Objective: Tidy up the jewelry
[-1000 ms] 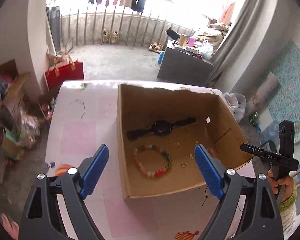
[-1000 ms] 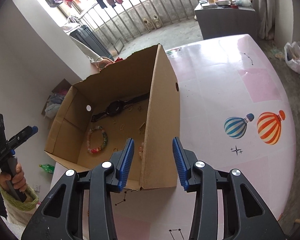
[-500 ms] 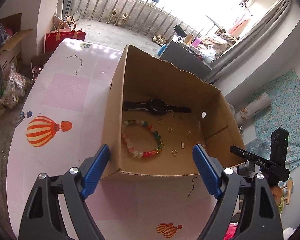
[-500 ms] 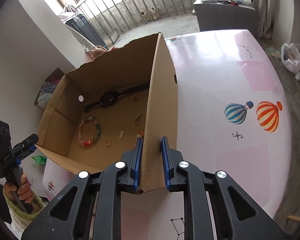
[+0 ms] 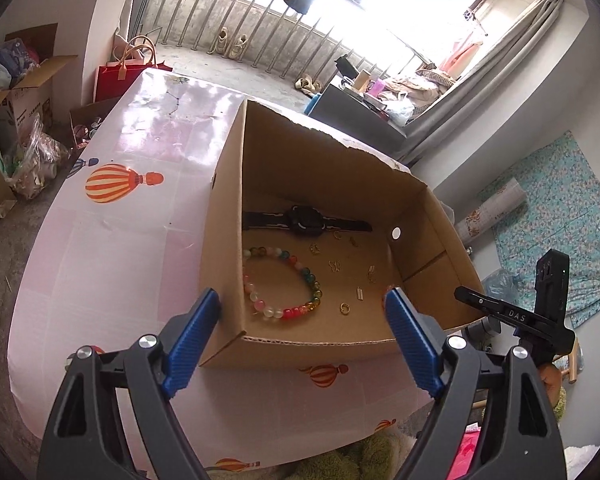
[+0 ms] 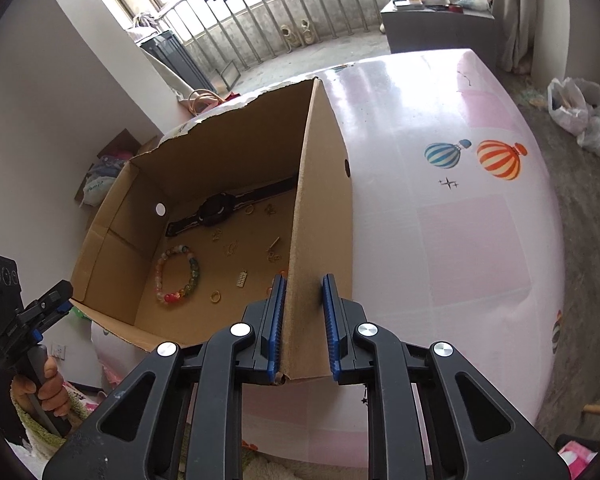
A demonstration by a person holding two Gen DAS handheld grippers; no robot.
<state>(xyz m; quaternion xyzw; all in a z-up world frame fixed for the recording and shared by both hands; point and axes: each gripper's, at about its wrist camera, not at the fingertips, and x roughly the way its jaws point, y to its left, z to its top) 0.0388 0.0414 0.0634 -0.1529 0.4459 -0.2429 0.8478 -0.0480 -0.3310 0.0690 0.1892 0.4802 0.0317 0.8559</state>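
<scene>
Right gripper [image 6: 302,330]: just clamped onto cardboard box [image 6: 320,216] side wall — box now steadied.
Left gripper [image 5: 302,338]: spread wide, empty, nearer the box front.
Beaded bracelet [image 5: 284,282], watch [image 5: 306,220]: on box floor.

Two handheld black plastic grippers. The left gripper [image 5: 302,336] and the right gripper [image 6: 303,320] each have ribbed blue pads on their jaws and round silver screws at the pivots. One handle bears white "DAS" lettering. A fuzzy green sleeve [image 6: 28,426] covers a wrist.
</scene>
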